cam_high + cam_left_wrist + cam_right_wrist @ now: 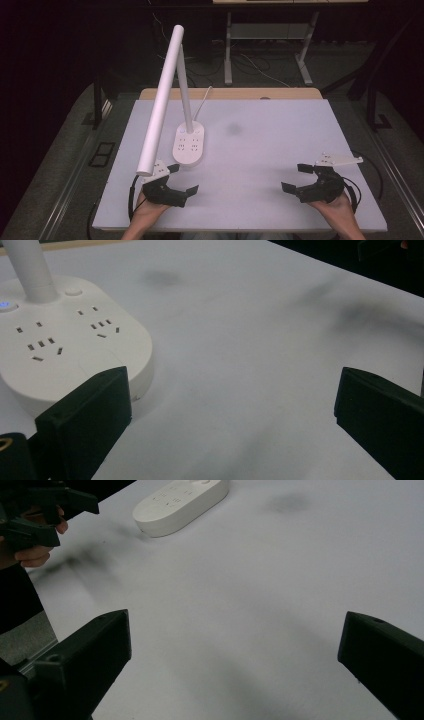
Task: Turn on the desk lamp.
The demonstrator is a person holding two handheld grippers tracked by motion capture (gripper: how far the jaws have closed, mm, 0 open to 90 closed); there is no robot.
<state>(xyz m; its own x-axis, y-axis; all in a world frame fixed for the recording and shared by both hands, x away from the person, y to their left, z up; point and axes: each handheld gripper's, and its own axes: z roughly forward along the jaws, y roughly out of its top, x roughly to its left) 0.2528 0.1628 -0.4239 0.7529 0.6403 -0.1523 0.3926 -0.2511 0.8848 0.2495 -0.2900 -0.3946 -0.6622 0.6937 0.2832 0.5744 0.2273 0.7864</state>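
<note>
At the left of the high view stood a white desk lamp with a long tube head (161, 102), the tube slanting from the upper middle of the frame down toward the lower left. Its thin upright post rose from a white oval base studded with socket holes (189, 145), which sat on the pale grey table top (260, 150) left of centre. A white cord ran from the base toward the table's far edge.

Just below the tube's low end, at the lower left, a hand held the left gripper (183, 179), black, its jaws spread wide over bare table with nothing between them. In the left gripper view the socket base (70, 340) lay at the upper left, close beside the left-hand jaw; whether they touched I could not tell.

A faint dark smudge (233, 129) marked the table near the middle.

At the lower right, the right gripper (297, 176) was also held wide apart and empty, well away from the lamp.
</note>
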